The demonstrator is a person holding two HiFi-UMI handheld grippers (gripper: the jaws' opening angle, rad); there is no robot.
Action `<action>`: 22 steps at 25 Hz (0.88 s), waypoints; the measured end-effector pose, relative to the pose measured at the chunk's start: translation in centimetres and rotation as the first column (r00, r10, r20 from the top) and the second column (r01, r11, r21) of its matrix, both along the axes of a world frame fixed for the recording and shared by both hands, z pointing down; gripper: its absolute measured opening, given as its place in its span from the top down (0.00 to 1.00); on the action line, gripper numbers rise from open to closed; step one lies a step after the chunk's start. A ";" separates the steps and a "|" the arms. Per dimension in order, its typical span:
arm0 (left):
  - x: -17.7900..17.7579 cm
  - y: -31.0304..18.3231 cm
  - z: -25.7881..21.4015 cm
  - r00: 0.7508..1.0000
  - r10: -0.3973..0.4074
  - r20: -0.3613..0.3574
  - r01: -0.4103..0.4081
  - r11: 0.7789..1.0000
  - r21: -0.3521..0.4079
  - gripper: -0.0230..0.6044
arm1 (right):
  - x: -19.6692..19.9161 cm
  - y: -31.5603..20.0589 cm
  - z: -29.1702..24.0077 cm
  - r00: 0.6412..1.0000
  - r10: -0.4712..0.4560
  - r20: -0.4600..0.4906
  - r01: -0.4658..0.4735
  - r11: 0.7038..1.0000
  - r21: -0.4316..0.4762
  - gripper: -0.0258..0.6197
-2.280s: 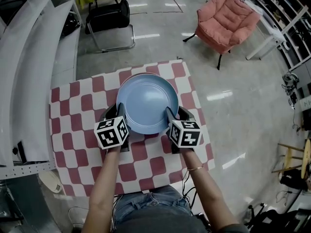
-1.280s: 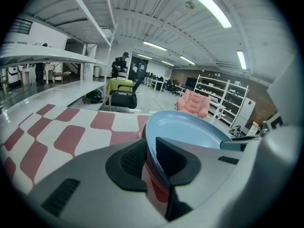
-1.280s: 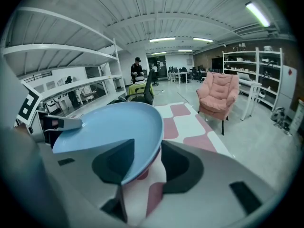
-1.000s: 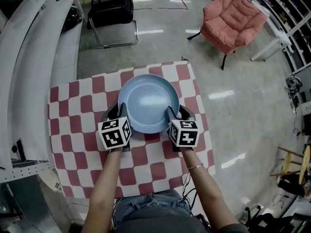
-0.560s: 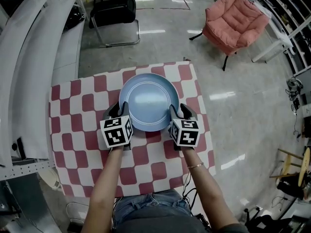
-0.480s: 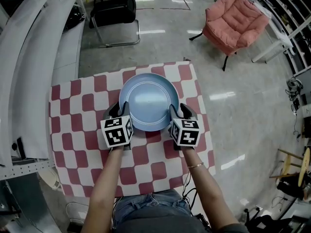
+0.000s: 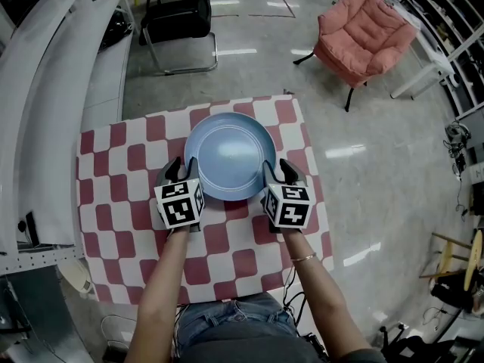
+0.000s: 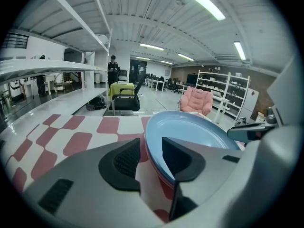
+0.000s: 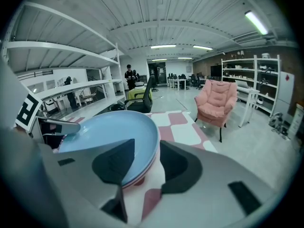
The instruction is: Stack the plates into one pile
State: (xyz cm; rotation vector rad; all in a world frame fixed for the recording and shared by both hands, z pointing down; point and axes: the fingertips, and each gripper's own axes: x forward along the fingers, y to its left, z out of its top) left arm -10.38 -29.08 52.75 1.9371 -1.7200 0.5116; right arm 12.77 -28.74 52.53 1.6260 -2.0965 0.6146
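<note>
Red-checked tabletop (image 7: 113,165) holds stacked round plates (image 7: 229,156), blue on top; left claw (image 7: 185,170), just opening, and right claw (image 7: 276,171) gape astride the rim: snagging could drag them.

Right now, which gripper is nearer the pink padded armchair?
Right. The right gripper is at the round blue plate's right rim, toward the pink armchair; the left gripper, jaws just opened around the left rim, is farther.

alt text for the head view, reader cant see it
Seen from above, a pile of plates, blue on top, sits on a red-and-white checked table, with the left gripper and right gripper at its near rim on either side. The left jaws have just been opening, the rim between them.
</note>
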 end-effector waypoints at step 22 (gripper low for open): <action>1.3 5.8 -5.6 0.998 0.028 -0.064 -0.020 0.993 0.114 0.92 | -0.8 5.3 -5.2 0.985 -0.126 0.115 0.112 0.987 0.118 0.90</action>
